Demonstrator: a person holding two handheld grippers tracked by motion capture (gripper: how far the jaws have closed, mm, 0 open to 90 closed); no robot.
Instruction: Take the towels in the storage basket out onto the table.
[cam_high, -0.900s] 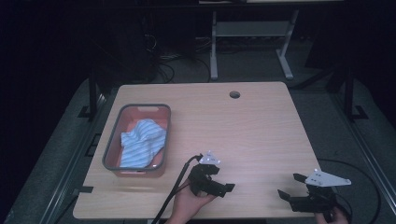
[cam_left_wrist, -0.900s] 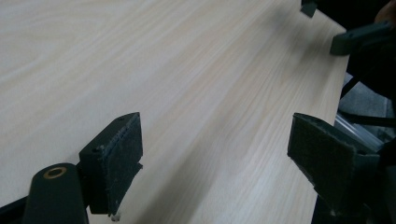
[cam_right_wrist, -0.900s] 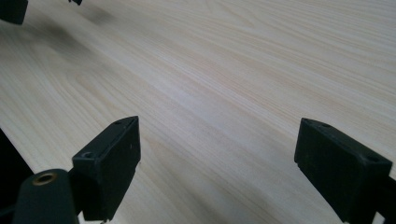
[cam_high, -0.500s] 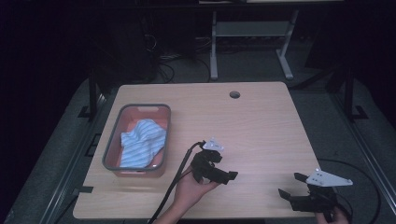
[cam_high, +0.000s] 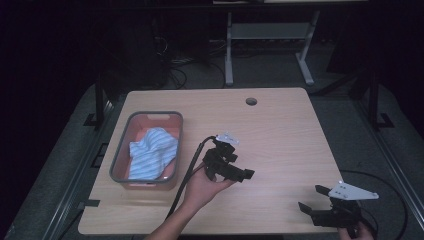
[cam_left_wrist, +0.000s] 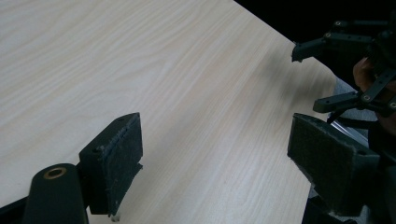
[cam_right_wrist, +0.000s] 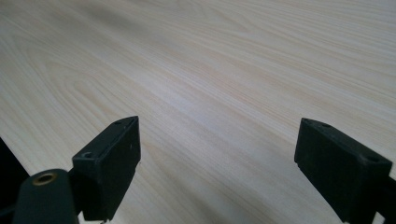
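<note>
A grey basin (cam_high: 119, 155) stands at the table's left and holds a crumpled blue-and-white striped cloth (cam_high: 152, 152). A hand holds my left gripper (cam_high: 236, 167) over the middle of the table, just right of the basin, jaws pointing right. In the left gripper view the left gripper (cam_left_wrist: 219, 154) is open over bare wood, with nothing between its pads (cam_left_wrist: 119, 161). My right gripper (cam_high: 311, 198) sits low at the front right corner, open, jaws pointing left. The right gripper (cam_right_wrist: 217, 158) also frames only bare tabletop. It appears far off in the left gripper view as the right gripper (cam_left_wrist: 322, 70).
The wooden table (cam_high: 280, 135) has a round cable hole (cam_high: 251, 101) near its far edge. Black cables trail from both grippers over the front edge. A dark floor and a metal stand (cam_high: 267, 45) lie beyond the table.
My left gripper has moved away from the front edge toward the table's middle and stayed open. The right gripper has not moved.
</note>
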